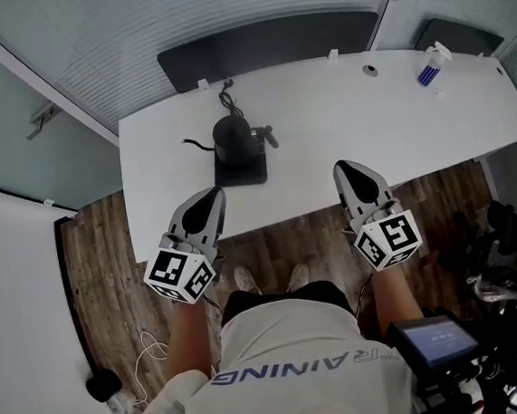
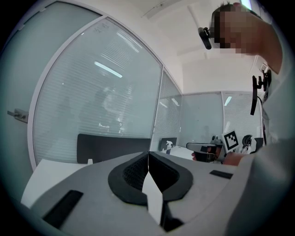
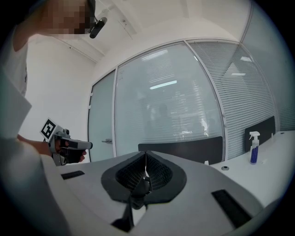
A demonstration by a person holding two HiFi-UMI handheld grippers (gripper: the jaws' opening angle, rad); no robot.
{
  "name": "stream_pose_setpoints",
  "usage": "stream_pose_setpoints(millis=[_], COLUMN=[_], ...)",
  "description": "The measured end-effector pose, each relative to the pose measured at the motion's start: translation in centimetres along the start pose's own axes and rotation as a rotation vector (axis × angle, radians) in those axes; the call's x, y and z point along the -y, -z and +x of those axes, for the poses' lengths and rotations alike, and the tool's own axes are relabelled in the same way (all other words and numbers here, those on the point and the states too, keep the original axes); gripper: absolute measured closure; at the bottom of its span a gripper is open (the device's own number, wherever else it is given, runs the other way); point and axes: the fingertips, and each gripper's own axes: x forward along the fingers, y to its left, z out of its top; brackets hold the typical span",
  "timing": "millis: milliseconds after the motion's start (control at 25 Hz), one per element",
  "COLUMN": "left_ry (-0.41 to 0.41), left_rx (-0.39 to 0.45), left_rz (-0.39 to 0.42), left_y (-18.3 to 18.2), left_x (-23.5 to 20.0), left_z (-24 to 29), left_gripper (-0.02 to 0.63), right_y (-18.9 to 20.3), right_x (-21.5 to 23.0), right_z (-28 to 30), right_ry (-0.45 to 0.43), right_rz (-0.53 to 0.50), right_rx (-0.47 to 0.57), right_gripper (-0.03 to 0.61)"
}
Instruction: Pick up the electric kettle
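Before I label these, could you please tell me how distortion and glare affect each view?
Head view: white table bows, kettle sharp, evenly lit. Left gripper view: fisheye, dark corners, lamp reflections on the glass wall. Right gripper view: likewise.

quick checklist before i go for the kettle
1. Electric kettle upright on its base: ok.
2. Handle on the side of the right gripper: ok.
3. Right gripper fingers apart for a grasp: not ok, shut and empty.
4. Left gripper fingers apart: not ok, shut and empty.
5. Cord behind the base unplugged: cannot tell.
6. Spray bottle out of the way: ok, far off to the right.
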Motion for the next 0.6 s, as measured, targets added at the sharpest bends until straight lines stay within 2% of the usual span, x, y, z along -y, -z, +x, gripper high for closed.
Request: stream_pose_setpoints(millis=[400, 600], left_ry=[0.017, -0.006], left_rx=[-0.026, -0.025], left_rz=[0.002, -0.057], left_y=[1.2, 2.5], left_x=[-6.9, -9.4], left_z=[-1.6, -2.8], left_gripper=[0.597, 0.597], right_y=[3.3, 7.3], right_x=[-2.9, -2.3], right_z=[7.0, 11.2], right_ry=[0.074, 0.159], right_rz=[-0.089, -0.133], right_rx=[-0.060, -0.112], right_gripper=[0.559, 0.475])
